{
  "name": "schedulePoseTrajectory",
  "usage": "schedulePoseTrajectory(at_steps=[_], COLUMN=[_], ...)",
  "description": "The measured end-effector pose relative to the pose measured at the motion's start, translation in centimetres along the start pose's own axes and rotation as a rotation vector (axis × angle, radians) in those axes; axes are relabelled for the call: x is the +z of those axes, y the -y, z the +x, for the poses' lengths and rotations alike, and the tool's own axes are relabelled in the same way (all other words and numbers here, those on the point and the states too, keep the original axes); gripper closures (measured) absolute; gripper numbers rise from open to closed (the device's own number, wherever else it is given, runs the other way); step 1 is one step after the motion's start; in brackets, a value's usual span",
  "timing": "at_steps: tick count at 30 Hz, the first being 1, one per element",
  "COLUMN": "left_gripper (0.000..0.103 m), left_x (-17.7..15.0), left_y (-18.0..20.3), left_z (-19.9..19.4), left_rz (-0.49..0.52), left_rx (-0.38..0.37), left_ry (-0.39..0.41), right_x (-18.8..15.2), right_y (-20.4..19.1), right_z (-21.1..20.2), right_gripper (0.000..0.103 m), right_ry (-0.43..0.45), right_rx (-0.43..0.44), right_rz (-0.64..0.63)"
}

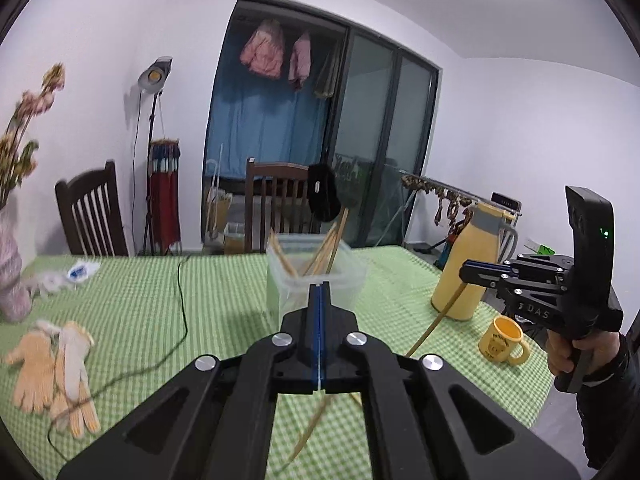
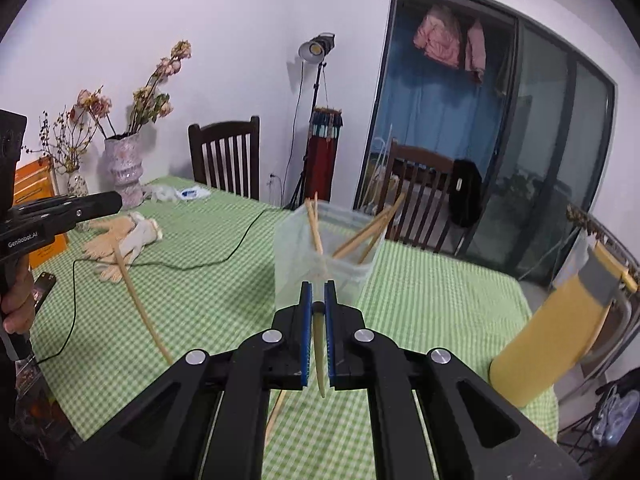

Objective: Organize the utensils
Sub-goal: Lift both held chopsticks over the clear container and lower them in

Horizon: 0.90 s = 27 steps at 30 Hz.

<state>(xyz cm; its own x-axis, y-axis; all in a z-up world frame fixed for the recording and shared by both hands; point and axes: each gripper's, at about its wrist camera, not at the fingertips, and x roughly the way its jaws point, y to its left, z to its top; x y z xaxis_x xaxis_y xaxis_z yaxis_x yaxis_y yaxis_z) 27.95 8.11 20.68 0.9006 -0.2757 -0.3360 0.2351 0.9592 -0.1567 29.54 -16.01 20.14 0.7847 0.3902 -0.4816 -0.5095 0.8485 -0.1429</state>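
A clear plastic container stands on the green checked table and holds several wooden chopsticks; it also shows in the right wrist view. My left gripper is shut on a chopstick that hangs down below the jaws, just in front of the container. My right gripper is shut on another chopstick, close before the container. In the left wrist view the right gripper shows at right with its chopstick hanging down. In the right wrist view the left gripper shows at left with its chopstick.
Work gloves and a black cable lie at left. A yellow jug and a yellow mug stand at right. A vase of dried flowers stands at the far left edge. Wooden chairs stand behind the table.
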Motion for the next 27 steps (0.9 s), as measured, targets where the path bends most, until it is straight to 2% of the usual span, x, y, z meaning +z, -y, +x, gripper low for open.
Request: schedulePoseTrajectory(at_steps=[5,8,9,10,13,15,17,20,23,27], left_gripper=[0.103,0.103,0.098,0.087,0.068,0.066,0.064,0.064,0.064,0.064], left_x=[1.8,0.5,-0.6,-1.8,-6.0,-9.5,-12.4,-16.2,-17.5,-17.0], left_y=[-0.2,-1.3,-1.7,-2.0,-2.0,-1.6,-1.1,0.2,0.2,-1.3], left_z=[1.1,2.4,2.9,3.3,4.2,5.6,7.3,9.8,12.0,14.5], left_rz=[0.009,0.008,0.011,0.02,0.058,0.081,0.105,0.187,0.232,0.162], left_rx=[-0.018,-0.075,-0.077,-0.075,-0.099,-0.139,-0.102,-0.099,-0.102,-0.072], left_ry=[0.02,-0.054,-0.094,-0.125,-0.211,-0.302,-0.373,-0.443,-0.456,-0.495], right_x=[2.0,2.1,1.8,1.5,0.6,0.1,-0.4,-1.2,-1.9,-2.2], right_y=[0.8,1.3,1.4,1.6,2.3,3.2,3.9,4.4,4.4,4.8], right_z=[0.0,0.4,0.6,0.8,1.4,1.5,1.6,1.7,1.7,1.0], right_gripper=[0.097,0.097,0.097,0.097,0.097,0.097,0.097,0.097,0.097,0.097], right_ry=[0.04,0.042,0.037,0.03,0.007,-0.001,-0.007,-0.018,-0.028,-0.021], right_rx=[-0.01,-0.014,-0.014,-0.018,-0.031,-0.038,-0.04,-0.04,-0.031,-0.025], right_rz=[-0.007,0.007,0.011,0.014,0.03,0.048,0.072,0.089,0.093,0.103])
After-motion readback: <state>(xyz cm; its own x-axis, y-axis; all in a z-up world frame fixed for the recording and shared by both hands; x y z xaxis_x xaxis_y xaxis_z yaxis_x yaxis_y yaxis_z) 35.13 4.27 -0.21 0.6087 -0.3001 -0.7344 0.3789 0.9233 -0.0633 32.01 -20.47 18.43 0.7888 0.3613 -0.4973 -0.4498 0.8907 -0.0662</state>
